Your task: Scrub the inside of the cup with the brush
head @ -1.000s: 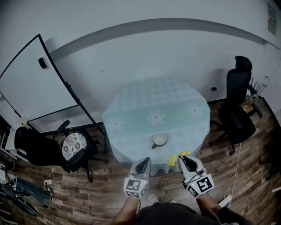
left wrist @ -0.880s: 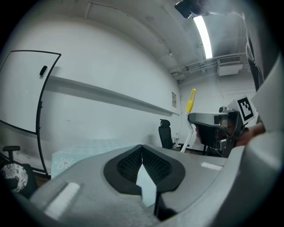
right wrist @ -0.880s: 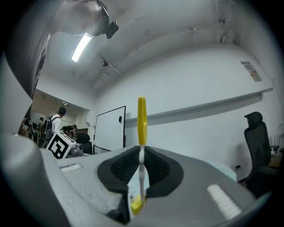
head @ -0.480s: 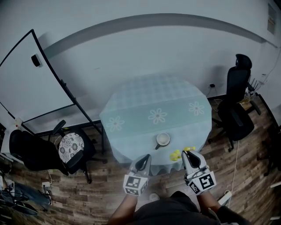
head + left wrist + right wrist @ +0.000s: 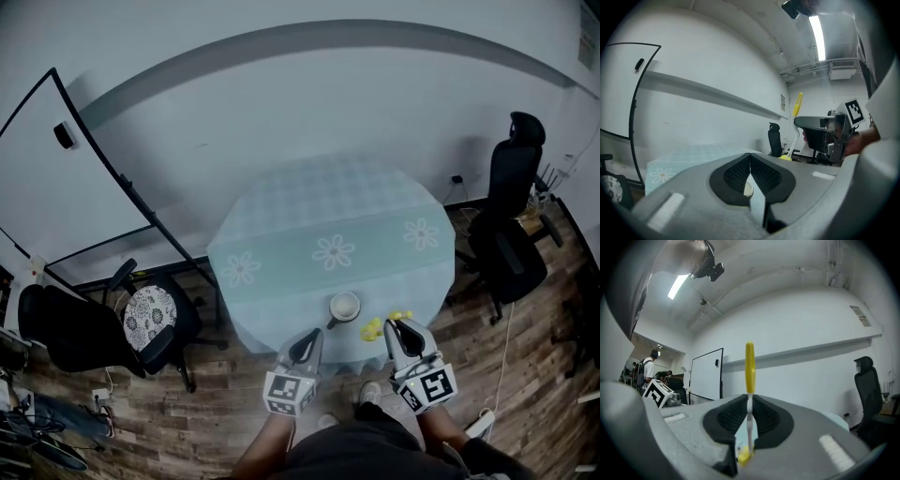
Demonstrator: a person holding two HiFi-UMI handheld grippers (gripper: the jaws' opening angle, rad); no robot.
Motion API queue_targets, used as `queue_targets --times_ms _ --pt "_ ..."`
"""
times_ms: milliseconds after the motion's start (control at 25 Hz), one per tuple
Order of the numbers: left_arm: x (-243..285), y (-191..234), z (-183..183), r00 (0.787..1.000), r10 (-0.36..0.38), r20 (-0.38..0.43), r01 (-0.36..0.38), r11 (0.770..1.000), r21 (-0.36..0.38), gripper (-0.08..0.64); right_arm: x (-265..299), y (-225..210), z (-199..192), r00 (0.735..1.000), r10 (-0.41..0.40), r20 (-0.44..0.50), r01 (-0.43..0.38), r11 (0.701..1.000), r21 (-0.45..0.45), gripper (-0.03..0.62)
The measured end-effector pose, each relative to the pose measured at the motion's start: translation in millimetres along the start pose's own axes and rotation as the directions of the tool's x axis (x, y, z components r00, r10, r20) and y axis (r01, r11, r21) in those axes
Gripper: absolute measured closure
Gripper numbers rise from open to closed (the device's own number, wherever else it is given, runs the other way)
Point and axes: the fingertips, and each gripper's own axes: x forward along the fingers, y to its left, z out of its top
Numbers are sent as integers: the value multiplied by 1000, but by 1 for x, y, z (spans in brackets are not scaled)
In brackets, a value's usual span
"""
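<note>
Head view shows both of my grippers carried forward to the near edge of the round table, which has drawn closer over the last second. The cup sits upright near that edge, handle toward my left, now just ahead of the two jaw tips and between them.

My left gripper is closed with nothing in it. Its own view shows the pads pressed together and a pale sliver of the cup through the gap below them.

My right gripper is clamped on the brush. In the right gripper view the white neck runs up between the pads and the yellow handle stands upright above them. From above the brush is only small yellow blobs beside the cup, so I can't be sure which end carries the bristles.

I judge this as the approach nearly done and no scrubbing begun. The left jaws will probably need to open to steady the cup before the brush goes inside.
</note>
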Motion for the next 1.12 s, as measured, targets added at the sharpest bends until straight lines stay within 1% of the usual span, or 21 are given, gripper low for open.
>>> queue_targets --times_ms 200,440,760,920,1120 --pt "51 2 2 1000 22 -18 -22 1000 13 554 27 -46 -4 1000 22 3 -22 999 32 555" --pt "102 10 -1 997 62 -55 -61 998 18 554 57 -89 -22 998 65 -14 -64 995 72 555" --pt "155 6 -26 985 114 -126 -111 993 30 554 78 -146 -38 991 134 -16 -132 986 99 555" --pt "175 12 -41 980 127 -154 -120 991 56 554 90 -160 -48 985 167 -32 -164 983 85 555" --pt "188 24 -55 974 131 -183 -126 991 40 554 104 -163 -64 981 181 -66 -176 981 76 555"
